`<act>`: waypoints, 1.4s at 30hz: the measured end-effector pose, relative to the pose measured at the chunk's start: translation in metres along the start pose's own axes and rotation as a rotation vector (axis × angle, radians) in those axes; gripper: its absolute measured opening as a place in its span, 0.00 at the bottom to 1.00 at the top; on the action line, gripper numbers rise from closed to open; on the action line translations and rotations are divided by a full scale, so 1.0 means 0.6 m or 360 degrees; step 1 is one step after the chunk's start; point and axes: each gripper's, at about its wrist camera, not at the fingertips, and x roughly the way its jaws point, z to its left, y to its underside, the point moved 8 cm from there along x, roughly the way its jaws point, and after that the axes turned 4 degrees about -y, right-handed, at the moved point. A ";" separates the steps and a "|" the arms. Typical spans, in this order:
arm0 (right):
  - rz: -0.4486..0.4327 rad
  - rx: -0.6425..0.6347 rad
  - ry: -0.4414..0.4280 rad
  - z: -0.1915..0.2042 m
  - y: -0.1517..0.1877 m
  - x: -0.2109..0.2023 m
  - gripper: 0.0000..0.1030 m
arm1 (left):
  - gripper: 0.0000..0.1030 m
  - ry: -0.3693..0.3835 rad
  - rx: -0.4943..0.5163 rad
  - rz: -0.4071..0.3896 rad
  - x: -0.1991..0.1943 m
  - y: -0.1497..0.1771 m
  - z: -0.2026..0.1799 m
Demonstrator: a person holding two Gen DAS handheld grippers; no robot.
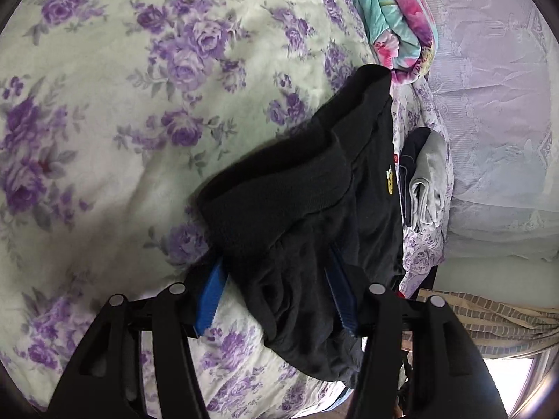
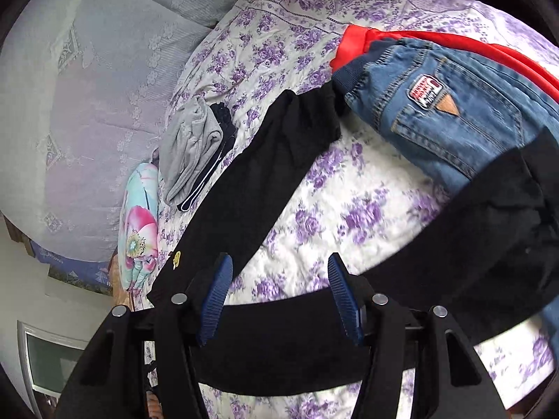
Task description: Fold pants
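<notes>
Lying bunched between the spread blue pads of the left gripper [image 1: 276, 296], the black pants [image 1: 314, 209] are seen draped over the floral quilt [image 1: 104, 122]; whether the pads actually press the cloth cannot be told, since the fabric hides their tips. A small yellow emblem [image 1: 389, 181] is shown on the pants near their far edge. Just beyond, a grey folded garment [image 1: 428, 178] is laid on a dark one, and further off a turquoise flowered blanket [image 1: 401, 17] is rolled beside a lilac lace cover [image 1: 489, 87].

In the right wrist view, the right gripper [image 2: 279, 296] is held released, its pads wide apart above a black band of the pants [image 2: 279, 349]. One leg [image 2: 262, 174] is stretched away across the quilt [image 2: 349, 227]. Further off, blue jeans [image 2: 436, 111] are stacked on a red garment [image 2: 356, 45].
</notes>
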 end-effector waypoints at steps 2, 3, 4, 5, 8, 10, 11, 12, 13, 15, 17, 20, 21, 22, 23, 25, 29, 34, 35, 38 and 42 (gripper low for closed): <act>-0.0004 0.0031 0.0008 -0.014 0.026 -0.016 0.55 | 0.53 0.0034 -0.0009 -0.0028 0.004 -0.010 -0.007; -0.0014 0.0048 0.0015 -0.023 0.040 -0.028 0.55 | 0.53 0.0040 -0.0008 -0.0034 0.005 -0.012 -0.009; -0.0025 0.0067 0.0024 -0.034 0.053 -0.038 0.55 | 0.47 0.0038 -0.0003 -0.0038 0.005 -0.013 -0.010; -0.0036 0.0094 0.0038 -0.047 0.065 -0.048 0.55 | 0.42 0.0024 0.0009 -0.0044 0.004 -0.013 -0.010; -0.0101 0.0224 0.0120 -0.105 0.098 -0.077 0.55 | 0.23 0.0033 0.0005 -0.0035 0.004 -0.010 -0.005; -0.0172 0.0345 0.0152 -0.149 0.113 -0.095 0.55 | 0.17 0.0081 -0.0040 -0.0033 0.000 -0.009 0.003; -0.0215 0.0401 0.0158 -0.170 0.117 -0.102 0.55 | 0.17 0.0097 -0.0064 -0.0026 -0.002 -0.008 0.006; -0.0258 0.0458 0.0157 -0.190 0.121 -0.107 0.55 | 0.16 0.0107 -0.0081 -0.0022 -0.004 -0.009 0.007; -0.0294 0.0510 0.0145 -0.207 0.121 -0.109 0.55 | 0.16 0.0113 -0.0090 -0.0020 -0.006 -0.008 0.007; -0.0359 0.0557 0.0105 -0.234 0.117 -0.109 0.53 | 0.15 0.0105 -0.0084 -0.0033 -0.015 -0.009 0.003; -0.0418 0.0552 0.0128 -0.259 0.108 -0.106 0.47 | 0.15 0.0103 -0.0086 -0.0045 -0.026 -0.011 -0.001; -0.0489 0.0574 0.0072 -0.284 0.093 -0.091 0.34 | 0.14 0.0124 -0.0107 -0.0070 -0.043 -0.013 -0.006; -0.0501 0.0582 0.0042 -0.288 0.088 -0.085 0.30 | 0.14 0.0123 -0.0103 -0.0080 -0.048 -0.013 -0.008; -0.0508 0.0579 0.0006 -0.287 0.083 -0.080 0.27 | 0.14 0.0122 -0.0102 -0.0090 -0.054 -0.013 -0.010; -0.0494 0.0563 -0.0018 -0.281 0.077 -0.073 0.17 | 0.14 0.0122 -0.0103 -0.0102 -0.060 -0.013 -0.012; -0.0446 0.0496 -0.0076 -0.250 0.063 -0.063 0.07 | 0.13 0.0120 -0.0105 -0.0137 -0.076 -0.015 -0.013; -0.0309 0.0347 -0.0211 -0.145 0.033 -0.074 0.05 | 0.13 0.0124 -0.0110 -0.0265 -0.133 -0.029 -0.007; -0.0177 0.0244 -0.0006 -0.146 0.031 -0.109 0.05 | 0.06 0.0032 -0.0112 -0.0355 -0.194 -0.022 0.039; -0.0161 0.0288 0.0049 -0.173 0.041 -0.112 0.04 | 0.06 0.0028 -0.0138 -0.0339 -0.197 -0.014 0.059; -0.0141 0.0437 0.0129 -0.246 0.092 -0.113 0.03 | 0.06 0.0061 -0.0230 -0.0258 -0.185 0.015 0.105; -0.0141 0.0465 0.0157 -0.272 0.115 -0.108 0.03 | 0.06 0.0101 -0.0144 -0.0139 -0.146 0.051 0.090</act>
